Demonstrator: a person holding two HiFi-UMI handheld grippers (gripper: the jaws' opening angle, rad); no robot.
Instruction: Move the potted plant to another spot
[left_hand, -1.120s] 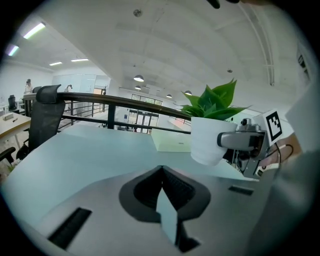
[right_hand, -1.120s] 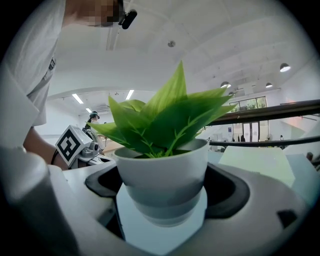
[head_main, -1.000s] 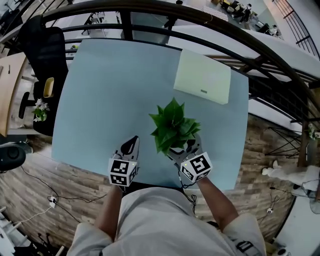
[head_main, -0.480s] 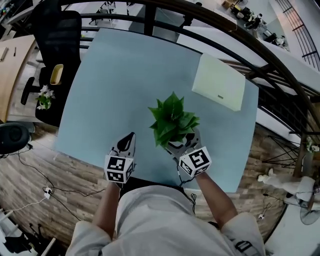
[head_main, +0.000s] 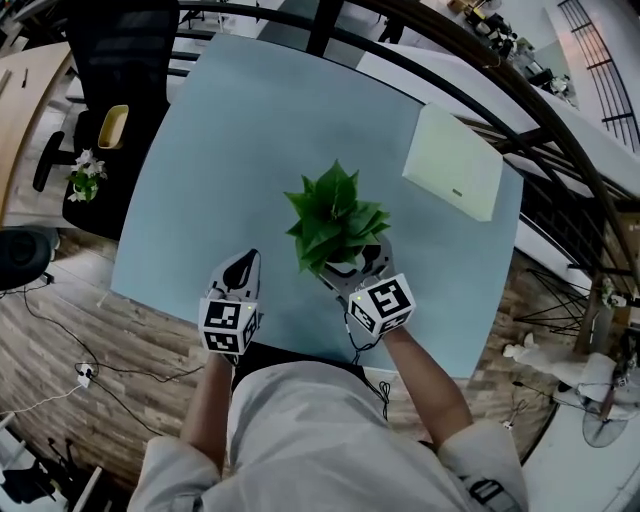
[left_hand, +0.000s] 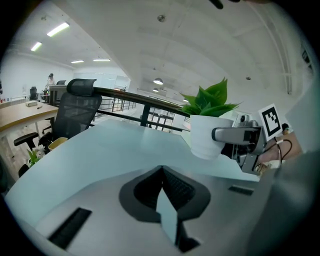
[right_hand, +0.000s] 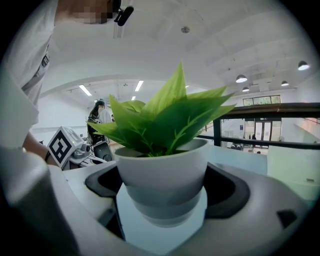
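A flat pale box (head_main: 452, 177) lies near the far right corner of the light blue table (head_main: 240, 130). A black office chair (head_main: 118, 60) stands beside its left edge.

Potted plant (head_main: 335, 218): slight shift across table (head_main: 230, 130)

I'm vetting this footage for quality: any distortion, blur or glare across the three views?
Head view: fisheye bows the pale blue tabletop at its edges; even light, no glare. Left gripper view: black vignette corners, and the left gripper close-up looks soft. Right gripper view: the white pot of green leaves is sharp.
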